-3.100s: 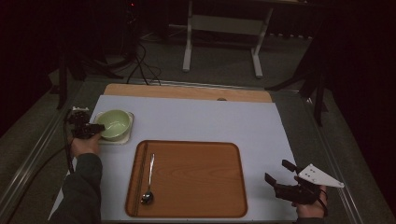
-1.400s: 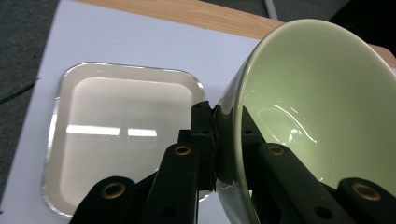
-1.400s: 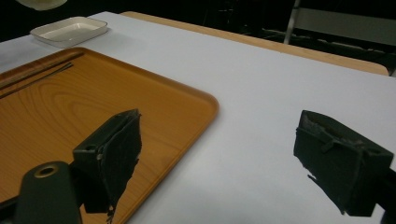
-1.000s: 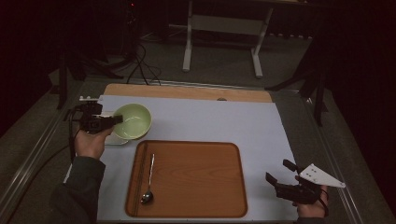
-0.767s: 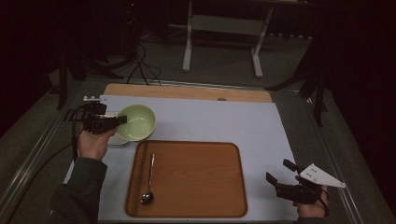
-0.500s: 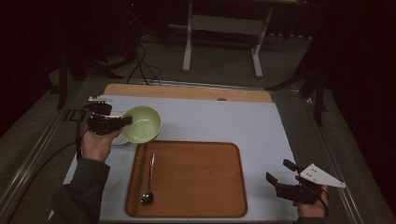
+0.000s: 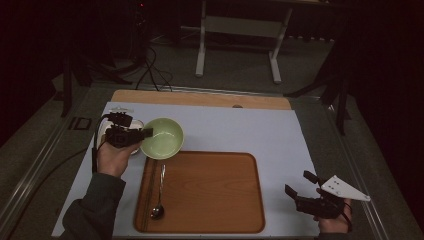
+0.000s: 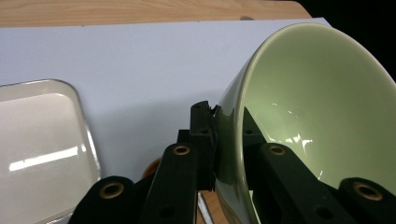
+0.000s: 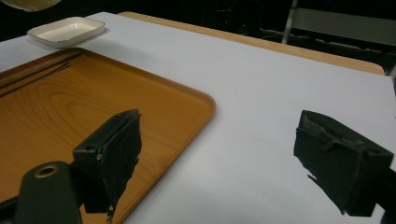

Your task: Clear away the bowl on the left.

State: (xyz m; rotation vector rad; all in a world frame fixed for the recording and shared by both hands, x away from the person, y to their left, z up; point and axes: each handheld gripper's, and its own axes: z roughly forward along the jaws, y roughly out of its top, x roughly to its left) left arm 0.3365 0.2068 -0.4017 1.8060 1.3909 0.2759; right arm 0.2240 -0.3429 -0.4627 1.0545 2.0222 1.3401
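Note:
My left gripper [image 7: 145, 133] is shut on the near rim of a pale green bowl [image 7: 163, 138], which hangs tilted above the white mat by the far left corner of the wooden tray [image 7: 210, 195]. In the left gripper view one jaw sits inside the bowl [image 8: 322, 107] and the other outside it, with the left gripper [image 8: 225, 128] clamped on the wall. My right gripper [image 7: 299, 186] rests open near the mat's front right corner. In its own view the right gripper [image 9: 229, 158] holds nothing, beside the tray [image 9: 70, 112].
A spoon [image 7: 160, 192] and dark chopsticks [image 7: 145, 197] lie along the tray's left side. A small white rectangular dish [image 8: 42, 140] sits on the mat beside the bowl, also seen as the dish [image 9: 65, 30] in the right gripper view. The wooden table edge [image 7: 200, 98] runs behind the mat.
The bowl sat on the white dish; my left gripper lifted it and carried it right, toward the tray's corner. The right gripper has stayed still.

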